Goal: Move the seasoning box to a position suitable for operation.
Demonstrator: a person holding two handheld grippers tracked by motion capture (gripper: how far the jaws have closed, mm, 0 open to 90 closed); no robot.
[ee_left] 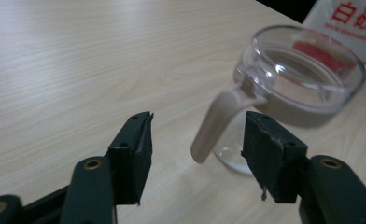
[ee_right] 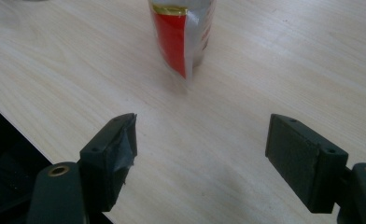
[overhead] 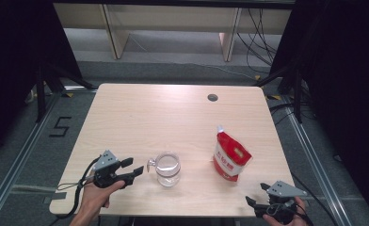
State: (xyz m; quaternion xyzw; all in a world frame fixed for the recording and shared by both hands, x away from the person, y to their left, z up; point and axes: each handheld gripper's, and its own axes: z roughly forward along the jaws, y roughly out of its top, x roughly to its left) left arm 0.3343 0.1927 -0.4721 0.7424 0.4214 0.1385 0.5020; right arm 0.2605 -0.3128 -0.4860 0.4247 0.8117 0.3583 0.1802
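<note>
Jaws of the left tool [overhead: 130, 170] stand spread around the glass jug's [overhead: 167, 169] handle [ee_left: 217, 123] without touching, while the right tool [overhead: 257, 195] gapes wide near the red pouch [overhead: 230, 157].

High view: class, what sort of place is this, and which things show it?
Probably a lab recording bay, not a kitchen: a pale wooden table stands between black curtains, with loose black cables trailing across the grey floor and a "5" marked on the floor.
</note>
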